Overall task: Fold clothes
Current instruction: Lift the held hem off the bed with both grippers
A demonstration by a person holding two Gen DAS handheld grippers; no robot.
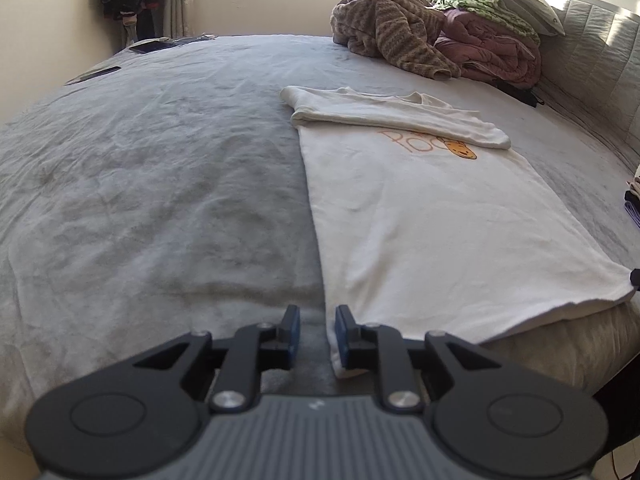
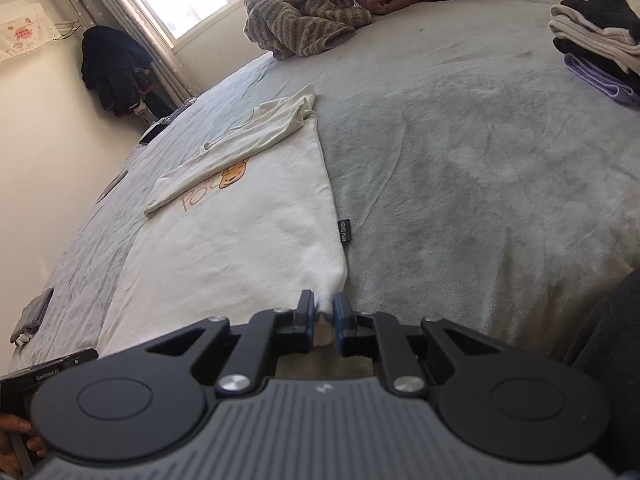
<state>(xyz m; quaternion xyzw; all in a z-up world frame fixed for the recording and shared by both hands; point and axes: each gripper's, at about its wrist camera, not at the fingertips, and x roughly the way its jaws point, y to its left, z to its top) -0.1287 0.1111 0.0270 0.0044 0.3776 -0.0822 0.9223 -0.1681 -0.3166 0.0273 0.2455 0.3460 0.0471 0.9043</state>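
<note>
The white shirt (image 1: 432,232) lies flat on the bed (image 1: 160,184), sleeves folded across its chest, well short of the blanket (image 1: 392,36) heaped beyond its collar. At the shirt's left hem corner the left gripper (image 1: 317,330) has its jaws released, one pad beside the cloth edge. At the right hem corner the right gripper (image 2: 323,316) has its jaws clenched on the fabric. The shirt looks light, soft and limp; both hem corners seem the best holds.

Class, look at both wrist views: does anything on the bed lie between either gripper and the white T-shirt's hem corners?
Nothing visible does. The left gripper sits at one corner of the white T-shirt; the right gripper has the other corner between its fingers.
</note>
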